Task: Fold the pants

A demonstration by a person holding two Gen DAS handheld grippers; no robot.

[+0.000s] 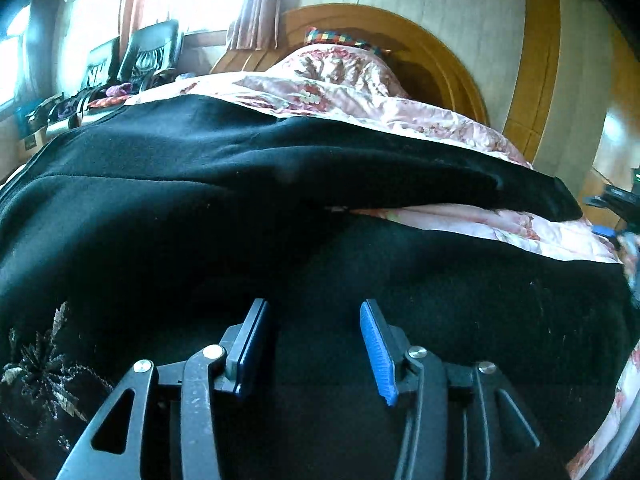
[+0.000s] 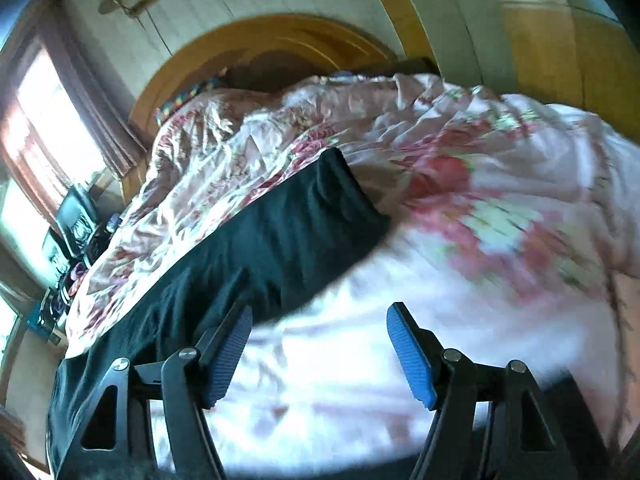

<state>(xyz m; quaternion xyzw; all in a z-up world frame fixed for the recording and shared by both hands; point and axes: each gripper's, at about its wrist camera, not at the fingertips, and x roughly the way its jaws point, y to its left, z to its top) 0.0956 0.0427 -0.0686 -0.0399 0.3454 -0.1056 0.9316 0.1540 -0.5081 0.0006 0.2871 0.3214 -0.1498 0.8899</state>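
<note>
Black pants [image 1: 280, 208] spread on floral quilt [image 2: 500, 208]; left gripper [image 1: 316, 344] and right gripper [image 2: 320, 356] agape, pant leg at 11 o'clock.

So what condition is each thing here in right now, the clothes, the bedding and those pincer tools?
Black pants: spread out on the bed, legs apart, not folded.
Floral quilt: rumpled, under the pants.
Left hand-held gripper: open, over the pants, holding nothing.
Right hand-held gripper: open, empty, over the quilt beside a pant leg.
</note>
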